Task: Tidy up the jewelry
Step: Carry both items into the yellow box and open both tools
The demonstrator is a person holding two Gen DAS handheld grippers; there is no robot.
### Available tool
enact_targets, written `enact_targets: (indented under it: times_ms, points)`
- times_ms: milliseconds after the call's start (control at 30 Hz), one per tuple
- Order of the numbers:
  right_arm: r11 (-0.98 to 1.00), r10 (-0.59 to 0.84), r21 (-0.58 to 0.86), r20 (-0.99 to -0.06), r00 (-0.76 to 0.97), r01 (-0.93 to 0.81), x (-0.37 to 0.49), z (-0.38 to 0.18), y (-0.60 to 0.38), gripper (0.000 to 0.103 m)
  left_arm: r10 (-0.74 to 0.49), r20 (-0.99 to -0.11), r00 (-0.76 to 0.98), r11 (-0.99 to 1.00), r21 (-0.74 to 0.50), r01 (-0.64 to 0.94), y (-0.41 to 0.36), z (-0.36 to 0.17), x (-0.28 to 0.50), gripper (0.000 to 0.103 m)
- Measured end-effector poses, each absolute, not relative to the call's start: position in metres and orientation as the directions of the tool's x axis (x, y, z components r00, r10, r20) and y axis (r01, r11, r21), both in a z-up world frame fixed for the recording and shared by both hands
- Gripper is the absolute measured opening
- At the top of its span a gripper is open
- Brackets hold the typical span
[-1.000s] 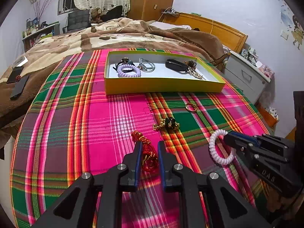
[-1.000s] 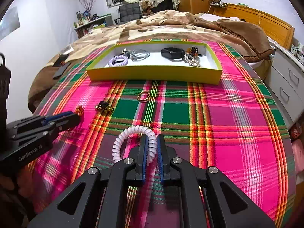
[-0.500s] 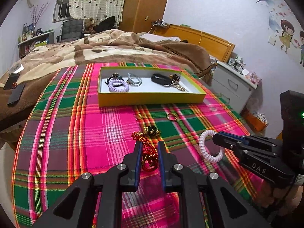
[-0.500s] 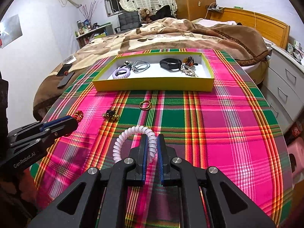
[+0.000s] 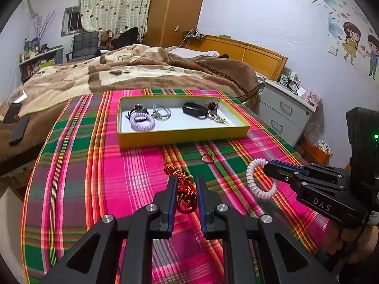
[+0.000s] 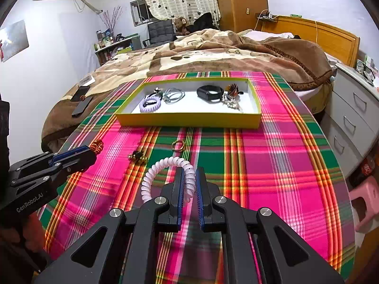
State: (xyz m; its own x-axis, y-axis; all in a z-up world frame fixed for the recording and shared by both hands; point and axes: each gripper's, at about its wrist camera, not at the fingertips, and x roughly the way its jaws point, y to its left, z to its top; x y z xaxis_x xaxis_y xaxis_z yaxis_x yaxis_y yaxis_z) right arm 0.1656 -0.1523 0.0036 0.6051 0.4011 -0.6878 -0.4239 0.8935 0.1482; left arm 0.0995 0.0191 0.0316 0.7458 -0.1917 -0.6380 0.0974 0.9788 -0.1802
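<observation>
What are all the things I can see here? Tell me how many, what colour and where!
Tray: one, yellow with a white floor, far end of the cloth.
Coil tie: one, lilac, left part of the tray.
Cord loops: a grey bunch, in the tray beside the lilac coil.
Band: one, black, right part of the tray.
Chain pile: silvery, tray's right end.
Ring: one, gold, on the cloth before the tray.
Small ornament: one, gold and black, on the cloth.
Tablecloth: one, pink, green and orange plaid.
Phones: two, dark, on the brown blanket.
Red cord bracelet: one, held by the left gripper.
White coil bracelet: one, held by the right gripper.
</observation>
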Motion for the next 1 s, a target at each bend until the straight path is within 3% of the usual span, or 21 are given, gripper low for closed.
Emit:
enact_targets:
  times_ms: [1000]
  points:
    - [0.910, 0.373, 0.126, -0.662, 0.650, -0.395, 0.268, 0.026, -0.155, 0.010, -0.163, -0.613, 0.773, 0.987, -0.106, 0.124, 0.041, 0.048, 0.201, 0.016]
